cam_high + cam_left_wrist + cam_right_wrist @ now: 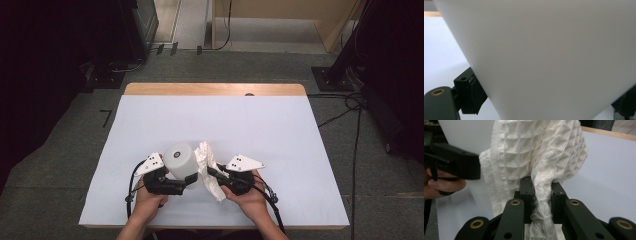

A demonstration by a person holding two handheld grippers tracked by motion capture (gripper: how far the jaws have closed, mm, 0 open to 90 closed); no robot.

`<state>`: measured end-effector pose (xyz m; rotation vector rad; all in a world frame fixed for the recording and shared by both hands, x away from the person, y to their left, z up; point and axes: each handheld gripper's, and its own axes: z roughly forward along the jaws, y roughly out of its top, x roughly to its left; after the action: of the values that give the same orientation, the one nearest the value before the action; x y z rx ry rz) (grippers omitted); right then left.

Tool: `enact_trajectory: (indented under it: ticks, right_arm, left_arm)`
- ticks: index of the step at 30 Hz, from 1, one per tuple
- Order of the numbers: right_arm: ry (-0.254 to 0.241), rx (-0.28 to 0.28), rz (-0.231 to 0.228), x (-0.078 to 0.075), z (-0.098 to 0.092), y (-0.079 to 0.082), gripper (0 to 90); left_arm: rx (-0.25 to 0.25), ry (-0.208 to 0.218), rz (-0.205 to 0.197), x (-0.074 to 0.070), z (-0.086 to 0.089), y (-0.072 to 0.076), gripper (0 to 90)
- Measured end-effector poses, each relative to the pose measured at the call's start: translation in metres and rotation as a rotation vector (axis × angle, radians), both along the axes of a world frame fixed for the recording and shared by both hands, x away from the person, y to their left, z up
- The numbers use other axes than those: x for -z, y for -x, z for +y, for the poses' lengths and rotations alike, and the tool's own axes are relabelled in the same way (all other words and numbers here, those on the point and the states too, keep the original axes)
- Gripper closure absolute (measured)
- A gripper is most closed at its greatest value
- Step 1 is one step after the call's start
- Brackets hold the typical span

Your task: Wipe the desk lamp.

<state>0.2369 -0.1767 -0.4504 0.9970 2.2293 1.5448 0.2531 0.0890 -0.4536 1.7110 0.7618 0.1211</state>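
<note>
A white, smooth cylindrical container (179, 159) is tilted over the table's near middle, with my left gripper (186, 181) shut on its lower part. In the left gripper view the container's wall (549, 55) sits between both jaws, and a black pad (471, 96) presses on it. A white waffle-weave cloth (207, 162) hangs bunched against the container's right side. My right gripper (212, 172) is shut on a twisted fold of this cloth (536, 152), pinched between its jaws (541, 188). The right gripper view also shows one of the left gripper's black fingers (456, 161) and the container (466, 132).
The table wears a white sheet (260, 125) with a bare wooden strip (215, 89) along its far edge. Cables (350, 105) run over the grey floor at the right. Dark equipment (50, 60) stands at the left, and a wooden cabinet (280, 20) at the back.
</note>
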Motion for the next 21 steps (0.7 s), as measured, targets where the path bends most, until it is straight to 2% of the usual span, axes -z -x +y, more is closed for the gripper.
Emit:
enact_trajectory:
  ticks: [2,4,5,6,10,13,17,21]
  right_arm:
    - [-0.005,0.004,-0.008,-0.002,0.0,0.001,77.6]
    - [-0.021,0.01,-0.016,-0.004,-0.001,0.002,77.7]
    - [-0.029,0.014,-0.03,-0.008,-0.002,0.003,77.7]
    - [-0.029,0.014,-0.03,-0.008,-0.002,0.003,77.7]
    - [-0.059,0.045,-0.054,-0.016,-0.008,0.006,78.0]
    - [-0.069,0.055,-0.064,-0.024,-0.01,0.008,78.1]
    - [-0.072,0.062,-0.083,-0.027,-0.009,0.011,78.0]
    - [-0.053,0.053,-0.066,-0.018,-0.005,0.009,77.9]
  left_arm:
    - [0.009,0.0,0.005,0.001,-0.001,0.001,8.0]
    - [0.02,-0.025,-0.009,0.001,-0.006,0.003,8.0]
    - [0.047,-0.052,-0.023,0.002,-0.013,0.006,8.1]
    - [0.047,-0.052,-0.023,0.002,-0.013,0.006,8.1]
    - [0.088,-0.095,-0.032,0.004,-0.025,0.011,8.0]
    - [0.096,-0.108,-0.028,0.005,-0.029,0.012,8.0]
    - [0.075,-0.106,-0.026,0.004,-0.027,0.011,8.0]
    - [0.045,-0.085,-0.034,0.0,-0.019,0.009,8.1]
